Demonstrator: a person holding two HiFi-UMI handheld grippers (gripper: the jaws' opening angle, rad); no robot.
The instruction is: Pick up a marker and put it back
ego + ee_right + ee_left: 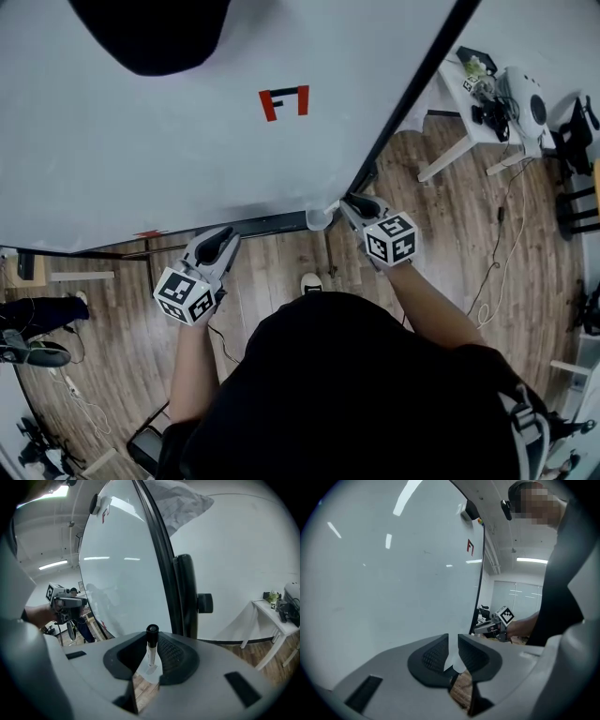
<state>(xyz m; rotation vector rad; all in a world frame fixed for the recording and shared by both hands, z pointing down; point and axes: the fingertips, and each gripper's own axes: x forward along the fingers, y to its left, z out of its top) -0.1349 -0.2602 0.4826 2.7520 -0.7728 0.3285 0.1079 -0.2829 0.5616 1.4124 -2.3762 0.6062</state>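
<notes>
A marker with a black cap [152, 631] and a white body stands upright between the jaws of my right gripper [151, 653], which is shut on it. In the head view this gripper [350, 202] is at the whiteboard's lower right corner, next to a small white holder [319, 219]; the marker itself is hidden there. My left gripper [225, 240] hangs lower left, just below the whiteboard [169, 150]. Its jaws [453, 651] are together with nothing between them.
Red marks [284, 101] are drawn on the whiteboard. Its black side frame [412, 94] and a stand with a knob [205, 603] are close to my right gripper. A white desk [469, 117] with devices stands at the far right, with cables on the wooden floor [506, 244].
</notes>
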